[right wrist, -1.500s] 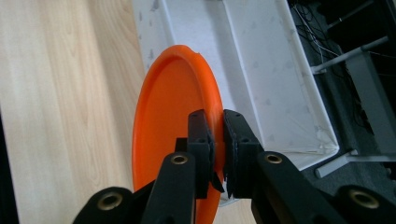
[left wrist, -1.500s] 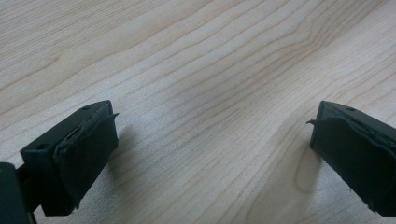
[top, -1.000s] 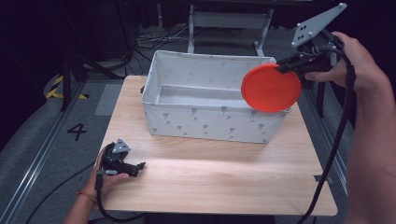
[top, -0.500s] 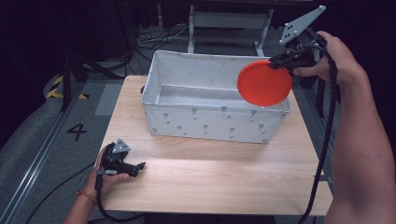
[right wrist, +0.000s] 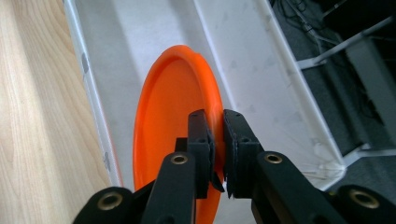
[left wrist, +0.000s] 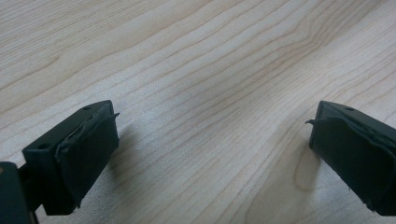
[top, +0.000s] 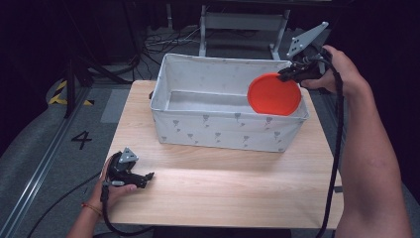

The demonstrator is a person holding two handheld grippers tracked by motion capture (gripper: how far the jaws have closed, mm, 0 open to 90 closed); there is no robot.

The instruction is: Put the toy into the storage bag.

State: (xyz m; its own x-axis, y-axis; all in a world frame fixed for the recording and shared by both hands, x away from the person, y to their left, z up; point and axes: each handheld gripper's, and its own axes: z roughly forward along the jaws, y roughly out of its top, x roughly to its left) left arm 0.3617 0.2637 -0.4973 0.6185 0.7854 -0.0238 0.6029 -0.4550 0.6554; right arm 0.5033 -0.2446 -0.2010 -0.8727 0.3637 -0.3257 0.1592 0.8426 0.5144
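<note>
Over the far right corner of the white bin (top: pixel 218 130), the right gripper (top: pixel 291 74) pinches an orange plate (top: pixel 274 94) by its rim, held on edge, seemingly about to go in. Left gripper (top: pixel 146 177) rests wide open and empty on the bench (top: pixel 223 191).

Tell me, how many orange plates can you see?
1: the orange plate is pinched by the right gripper over the white bin's right end.

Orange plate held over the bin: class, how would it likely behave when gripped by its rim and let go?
The orange plate looks stiff: pinched at one edge by the right tool, it holds shape. Probably light. Released on edge, it may roll or topple inside the fabric bin.
</note>
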